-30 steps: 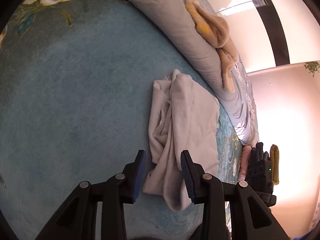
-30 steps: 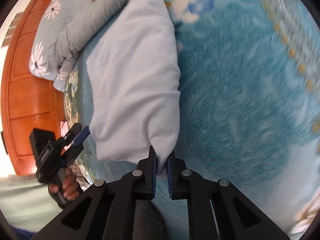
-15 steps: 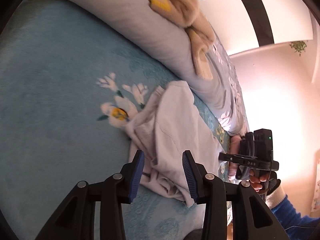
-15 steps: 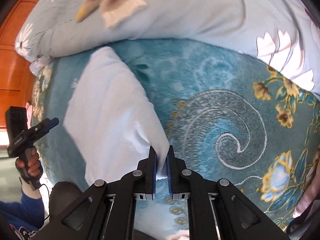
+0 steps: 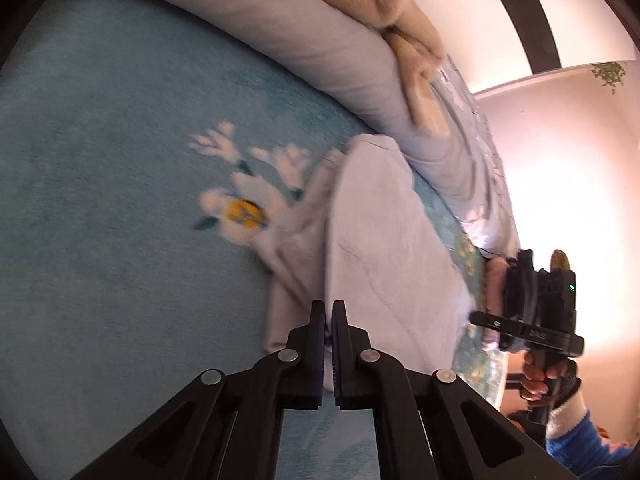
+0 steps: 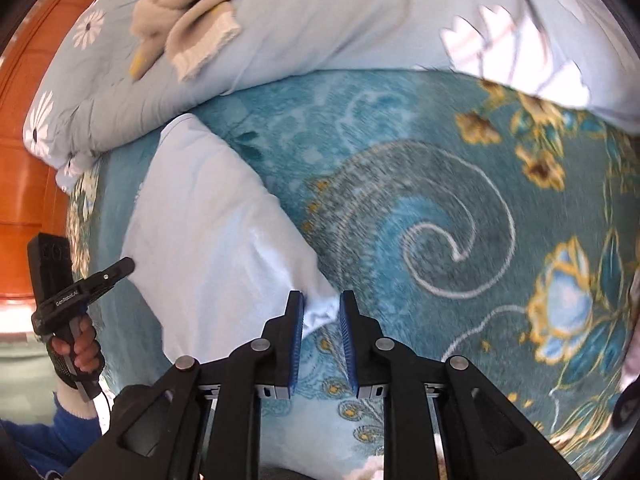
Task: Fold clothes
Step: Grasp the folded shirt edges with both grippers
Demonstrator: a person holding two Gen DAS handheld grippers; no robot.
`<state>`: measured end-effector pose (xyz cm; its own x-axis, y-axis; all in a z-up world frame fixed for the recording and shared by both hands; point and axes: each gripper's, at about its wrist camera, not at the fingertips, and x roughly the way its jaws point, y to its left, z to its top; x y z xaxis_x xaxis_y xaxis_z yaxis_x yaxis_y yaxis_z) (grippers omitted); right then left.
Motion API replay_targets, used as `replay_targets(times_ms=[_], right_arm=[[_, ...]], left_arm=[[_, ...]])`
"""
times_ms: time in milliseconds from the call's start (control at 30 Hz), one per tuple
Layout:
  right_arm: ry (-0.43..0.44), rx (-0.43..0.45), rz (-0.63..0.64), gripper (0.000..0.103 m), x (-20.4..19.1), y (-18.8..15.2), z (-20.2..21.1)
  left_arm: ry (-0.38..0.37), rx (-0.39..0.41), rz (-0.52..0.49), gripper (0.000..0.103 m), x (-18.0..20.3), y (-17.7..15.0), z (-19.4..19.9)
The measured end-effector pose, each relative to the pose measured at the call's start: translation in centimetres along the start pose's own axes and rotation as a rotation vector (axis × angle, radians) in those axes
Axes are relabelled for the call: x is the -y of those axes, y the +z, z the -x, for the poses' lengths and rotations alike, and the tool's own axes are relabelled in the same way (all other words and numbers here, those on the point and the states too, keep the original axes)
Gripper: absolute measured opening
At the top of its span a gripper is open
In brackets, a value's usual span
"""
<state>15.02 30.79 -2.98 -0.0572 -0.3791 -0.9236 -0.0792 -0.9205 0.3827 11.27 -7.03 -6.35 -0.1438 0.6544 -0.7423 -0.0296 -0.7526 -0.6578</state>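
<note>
A pale grey-white garment (image 5: 376, 248) lies partly folded on the teal flowered blanket (image 5: 120, 200). My left gripper (image 5: 329, 312) is shut on the garment's near edge. In the right wrist view the same garment (image 6: 216, 236) lies flat, and my right gripper (image 6: 321, 300) is open with the garment's corner lying between its jaws. The right gripper also shows in the left wrist view (image 5: 532, 320) at the garment's far side; the left gripper shows in the right wrist view (image 6: 80, 288), left of the garment.
A rolled light-blue quilt (image 6: 340, 20) runs along the far side of the blanket, with a beige and yellow cloth (image 6: 188, 20) on top. An orange wooden headboard (image 6: 24, 160) stands at the left in the right wrist view.
My left gripper closed onto the garment's near edge. My right gripper opened and let go of the garment corner it held.
</note>
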Motion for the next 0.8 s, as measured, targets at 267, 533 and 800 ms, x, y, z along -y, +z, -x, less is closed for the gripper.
replay_targets(times_ms=[267, 533, 800], right_arm=[[0.105, 0.004, -0.104, 0.03, 0.2, -2.5, -1.5], [0.297, 0.042, -0.322, 0.043, 2.2, -5.6, -3.6], [0.408, 0.178, -0.467, 0.043, 1.6, -7.0, -4.4]], left_arm=[[0.061, -0.036, -0.008, 0.005, -0.9, -0.1, -1.1], [0.007, 0.032, 0.007, 0.06, -1.4, 1.5, 1.2], [-0.035, -0.016, 0.032, 0.062, -1.7, 5.2, -2.5]])
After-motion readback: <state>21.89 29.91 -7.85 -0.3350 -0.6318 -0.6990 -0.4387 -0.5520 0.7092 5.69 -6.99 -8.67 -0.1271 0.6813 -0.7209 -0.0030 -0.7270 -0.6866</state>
